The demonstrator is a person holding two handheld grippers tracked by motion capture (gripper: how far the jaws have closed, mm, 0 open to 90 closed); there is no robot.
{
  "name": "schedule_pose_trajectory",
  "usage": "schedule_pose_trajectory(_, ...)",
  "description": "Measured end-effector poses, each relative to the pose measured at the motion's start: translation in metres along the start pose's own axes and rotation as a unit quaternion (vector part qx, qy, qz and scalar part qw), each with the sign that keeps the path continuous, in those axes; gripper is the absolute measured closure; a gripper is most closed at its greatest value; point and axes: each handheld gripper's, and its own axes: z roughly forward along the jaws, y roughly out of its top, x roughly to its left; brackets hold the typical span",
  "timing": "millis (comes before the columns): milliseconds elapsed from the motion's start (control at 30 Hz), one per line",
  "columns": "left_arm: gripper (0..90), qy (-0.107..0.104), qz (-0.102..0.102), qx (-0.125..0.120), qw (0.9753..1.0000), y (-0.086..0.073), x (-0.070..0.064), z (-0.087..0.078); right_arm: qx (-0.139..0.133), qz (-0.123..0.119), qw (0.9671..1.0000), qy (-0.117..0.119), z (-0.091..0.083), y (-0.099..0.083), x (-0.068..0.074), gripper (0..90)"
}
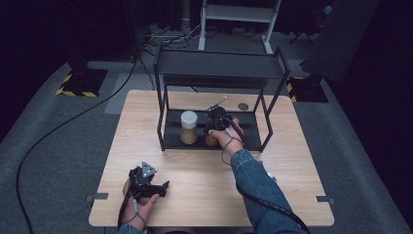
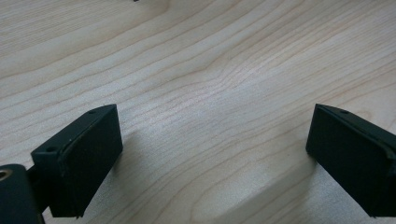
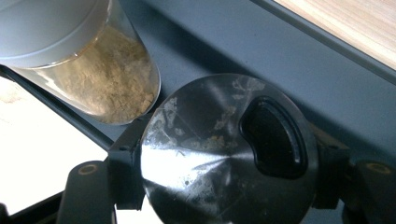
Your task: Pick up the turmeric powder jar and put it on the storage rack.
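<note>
A clear jar of tan powder with a white lid (image 1: 188, 127) (image 3: 84, 65) stands on the lower shelf of a black metal rack (image 1: 253, 127). Beside it on the same shelf is a second jar (image 1: 211, 140) with a shiny black shaker lid (image 3: 224, 149). My right gripper (image 1: 216, 121) (image 3: 229, 177) is shut on this black-lidded jar, one jaw on each side of the lid. My left gripper (image 1: 152, 184) (image 2: 212, 158) rests low over the bare wooden table (image 1: 204, 190) near the front left, jaws wide open with nothing between them.
The rack has a top shelf (image 1: 219, 63) overhanging the lower one, with thin black posts at its corners. A small dark disc (image 1: 243, 106) lies on the table behind the rack. Cables trail over the grey floor at the left.
</note>
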Motion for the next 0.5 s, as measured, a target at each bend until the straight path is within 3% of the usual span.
schedule_pose_trajectory(133,3.5,0.000,0.000,0.000,1.0000,0.000,0.000,0.000,-0.001,-0.001,1.0000,0.005,0.000,-0.001,-0.004,29.4)
schedule_pose_trajectory(200,3.5,0.000,0.000,0.000,1.0000,0.000,0.000,0.000,-0.008,-0.007,0.9999,-0.003,-0.002,-0.003,-0.003,20.0)
schedule_pose_trajectory(300,3.5,0.000,0.000,0.000,1.0000,0.000,0.000,0.000,-0.007,-0.017,0.9998,-0.006,-0.009,-0.003,-0.001,16.2)
schedule_pose_trajectory(500,3.5,-0.001,-0.001,0.000,1.0000,0.000,0.000,0.000,-0.026,0.001,0.9997,0.002,-0.034,-0.017,-0.007,13.4)
